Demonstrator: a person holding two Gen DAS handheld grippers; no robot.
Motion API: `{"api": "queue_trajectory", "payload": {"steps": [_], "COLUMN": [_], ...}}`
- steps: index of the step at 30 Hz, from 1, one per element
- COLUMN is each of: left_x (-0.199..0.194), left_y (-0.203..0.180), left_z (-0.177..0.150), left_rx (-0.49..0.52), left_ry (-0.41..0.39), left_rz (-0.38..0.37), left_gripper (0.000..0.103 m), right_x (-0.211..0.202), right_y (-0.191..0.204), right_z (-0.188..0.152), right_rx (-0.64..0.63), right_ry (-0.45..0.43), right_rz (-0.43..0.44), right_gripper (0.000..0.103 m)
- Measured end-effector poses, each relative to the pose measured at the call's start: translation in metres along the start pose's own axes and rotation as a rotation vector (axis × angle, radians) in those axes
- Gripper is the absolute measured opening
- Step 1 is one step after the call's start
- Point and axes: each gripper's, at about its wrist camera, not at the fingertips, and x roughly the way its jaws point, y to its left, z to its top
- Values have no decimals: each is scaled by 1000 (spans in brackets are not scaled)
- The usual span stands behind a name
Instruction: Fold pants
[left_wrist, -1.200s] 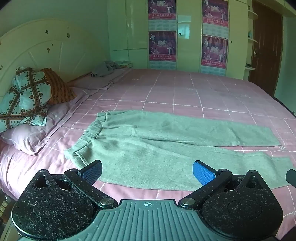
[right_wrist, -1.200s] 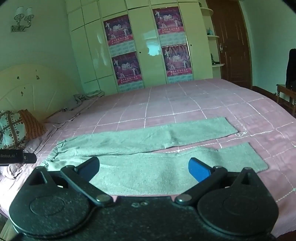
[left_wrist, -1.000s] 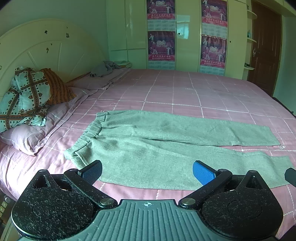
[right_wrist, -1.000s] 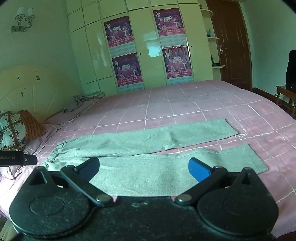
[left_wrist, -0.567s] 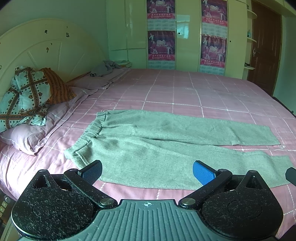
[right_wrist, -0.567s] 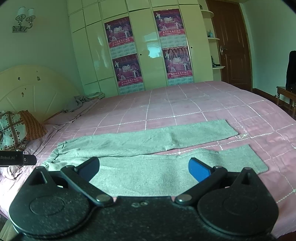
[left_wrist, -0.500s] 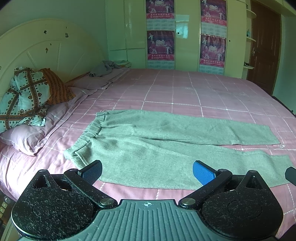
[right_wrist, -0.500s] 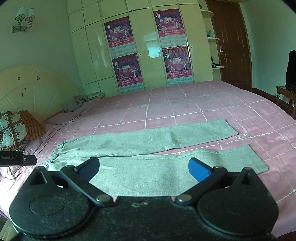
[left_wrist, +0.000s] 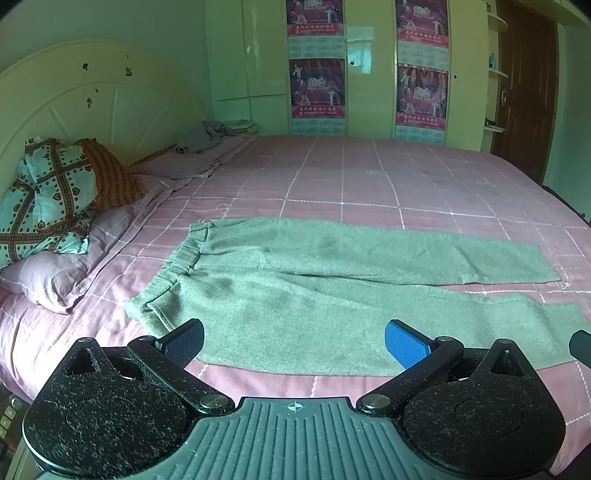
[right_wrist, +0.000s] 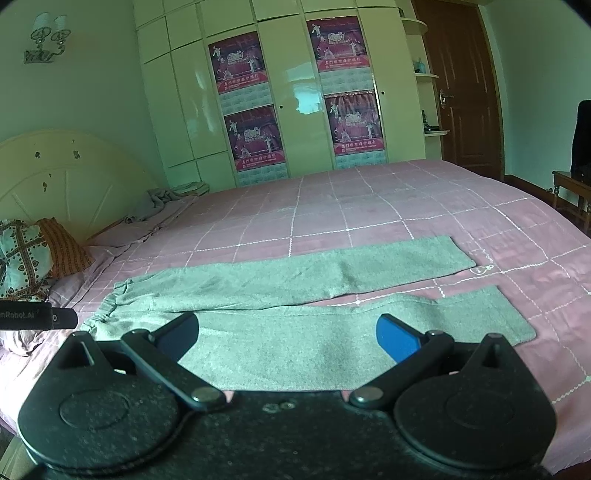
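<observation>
Grey-green fleece pants lie spread flat on the pink checked bed, waistband toward the pillows on the left, both legs running out to the right with a narrow strip of bedcover showing between them near the cuffs. No fold shows anywhere in the cloth, so by the look of it the task has not begun: the legs have yet to be laid one over the other, and the length then doubled up.

The left gripper hovers over the near edge of the pants by the waistband end; its fingers stand wide apart, holding and touching nothing. The right gripper hangs over the near leg further along, its fingers likewise spread wide and empty, clear of the cloth.
</observation>
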Motion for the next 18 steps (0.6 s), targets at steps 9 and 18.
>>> {"api": "queue_trajectory", "payload": {"steps": [9, 18], "left_x": [9, 31], "left_y": [1, 14], "left_z": [0, 9], "left_rx": [-4, -23], "left_ry": [36, 46], "left_rz": [-6, 7], "left_gripper": [103, 103], "right_x": [5, 20], "right_y": [2, 17], "right_z": [-1, 3], "right_rx": [-40, -87], "right_ry": [36, 22], "right_rz": [-6, 49], "right_gripper": [103, 103]}}
